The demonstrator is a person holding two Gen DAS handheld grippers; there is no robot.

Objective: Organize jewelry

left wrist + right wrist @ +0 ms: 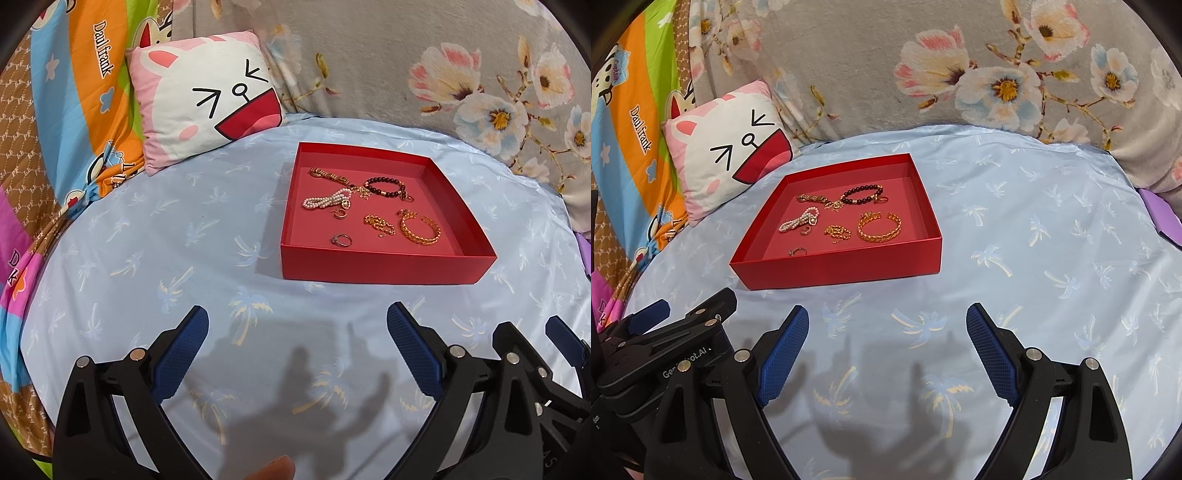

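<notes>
Red tray (373, 264) on blue bedsheet (147, 258), jewelry inside: gold bangle (420, 229), pearl bracelet (325, 199), dark bead bracelet (384, 186), ring (341, 240). Left claw (297, 345) wide open, empty, near tray. Right claw (888, 347) wide open, empty, beside it. Pillow (207, 99) behind tray.

Surface: pale blue sheet (147, 258) with a palm-tree print, filling centre and lower frame. Upper frame: grey floral blanket (369, 55), pink and white blossoms, bunched along the sheet's far edge. Upper left: cartoon-face pillow (207, 96) resting on the sheet's corner. Far left: striped cartoon bedding (74, 92), orange, blue, green. Right edge: purple item (1160, 214), possibly fabric, unclear. Overhead light; shadows fall at lower centre.
</notes>
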